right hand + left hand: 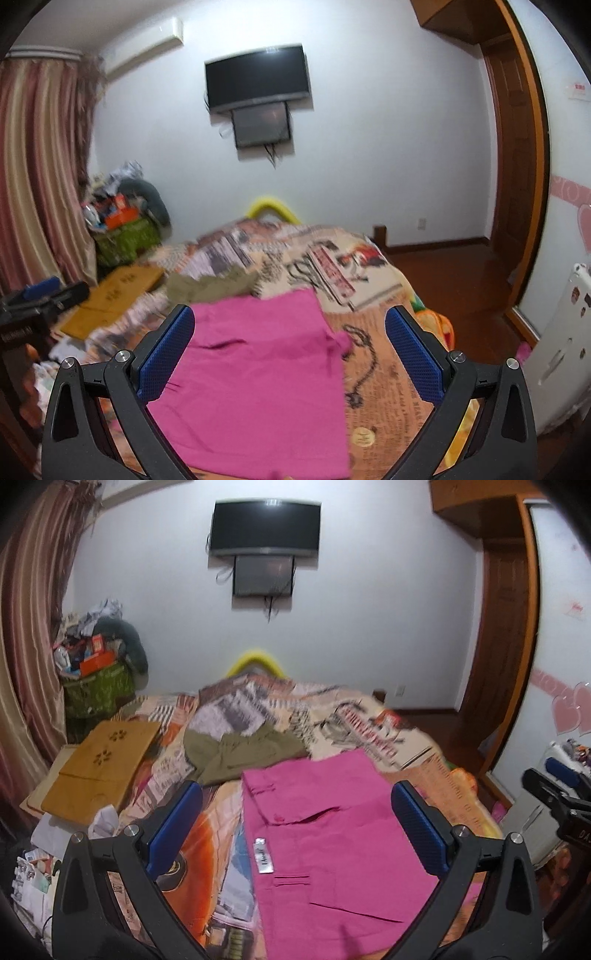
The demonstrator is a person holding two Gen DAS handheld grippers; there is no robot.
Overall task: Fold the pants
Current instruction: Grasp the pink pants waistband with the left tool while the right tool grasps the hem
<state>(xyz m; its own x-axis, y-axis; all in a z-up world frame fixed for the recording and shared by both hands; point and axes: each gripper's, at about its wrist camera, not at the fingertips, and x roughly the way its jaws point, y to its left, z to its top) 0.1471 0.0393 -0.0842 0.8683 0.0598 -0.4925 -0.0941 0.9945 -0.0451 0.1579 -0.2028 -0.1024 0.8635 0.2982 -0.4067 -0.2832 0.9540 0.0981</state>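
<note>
Bright pink pants (332, 849) lie flat on the patterned bedspread (207, 830), folded into a broad rectangle with a white label showing; they also show in the right wrist view (258, 376). My left gripper (295, 827) is open and empty above the pants, its blue pads wide apart. My right gripper (291, 354) is open and empty above the pants' right part, and its side shows at the left view's right edge (554, 801). The left gripper shows at the right view's left edge (40, 299).
An olive green garment (240, 753) lies crumpled beyond the pink pants. A tan wooden board (99, 768) lies at the bed's left. A cluttered green basket (99, 686) stands by the curtain. A TV (264, 528) hangs on the far wall. A wooden door (513, 177) is at right.
</note>
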